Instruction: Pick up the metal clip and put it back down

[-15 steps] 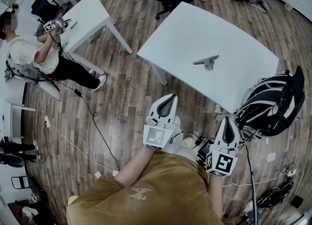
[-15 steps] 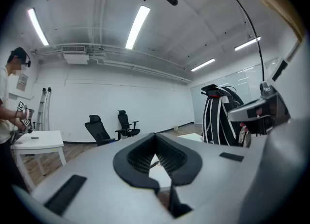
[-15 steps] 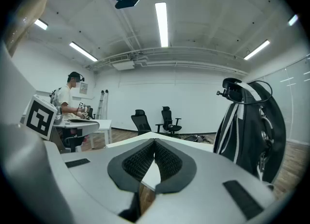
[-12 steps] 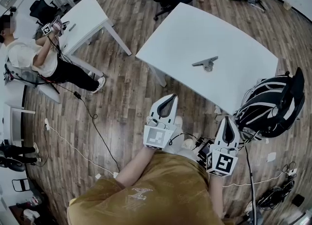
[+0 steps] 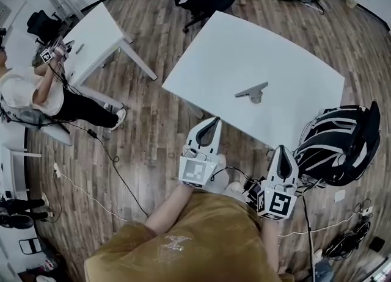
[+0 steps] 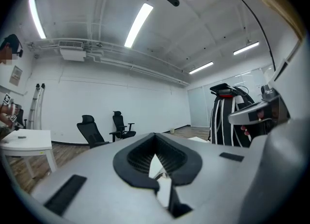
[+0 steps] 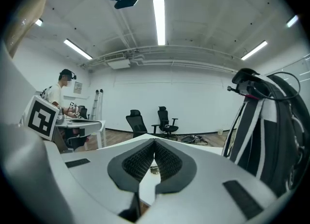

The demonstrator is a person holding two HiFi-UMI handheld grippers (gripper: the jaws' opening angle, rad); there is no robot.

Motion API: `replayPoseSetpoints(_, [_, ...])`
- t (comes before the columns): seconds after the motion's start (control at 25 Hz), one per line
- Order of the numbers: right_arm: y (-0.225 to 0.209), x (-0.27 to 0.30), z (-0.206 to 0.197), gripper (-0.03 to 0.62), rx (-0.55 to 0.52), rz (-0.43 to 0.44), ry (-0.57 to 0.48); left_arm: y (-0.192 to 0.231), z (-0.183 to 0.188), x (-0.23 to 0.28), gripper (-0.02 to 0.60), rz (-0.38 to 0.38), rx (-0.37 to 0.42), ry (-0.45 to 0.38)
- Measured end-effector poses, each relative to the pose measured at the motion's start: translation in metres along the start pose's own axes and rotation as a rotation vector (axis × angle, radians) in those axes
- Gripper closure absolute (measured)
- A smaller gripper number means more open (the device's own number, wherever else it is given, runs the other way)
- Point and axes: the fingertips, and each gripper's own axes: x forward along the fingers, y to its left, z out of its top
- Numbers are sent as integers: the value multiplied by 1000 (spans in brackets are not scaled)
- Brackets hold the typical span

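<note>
A white table [image 5: 244, 43] stands on a wooden plank floor [image 5: 153, 122], one corner pointing away. A metal clip [image 5: 252, 91] lies flat on the table, between the table's middle and its near edge.

Metal clip [image 5: 252, 92] nearer left claw [image 5: 211, 121] (slightly).

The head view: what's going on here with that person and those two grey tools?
A person stands before a white table, holding a two-jaw gripper in each hand. The left gripper and the right gripper are both shut with nothing between their jaws, and are held close to the body. The metal clip lies alone on the table, away from both grippers. Picking it up has not begun.
</note>
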Motion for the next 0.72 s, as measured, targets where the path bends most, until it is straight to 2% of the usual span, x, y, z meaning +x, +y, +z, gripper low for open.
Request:
replayPoseSetpoints(0.36, [-6,39,7,586,14,-70,-2,27,1,46,575,-43,-7,-11])
replayPoseSetpoints(0.72, [-15,65,12,586,5,-72,-6,30,-2,67,575,-56,-7,-11])
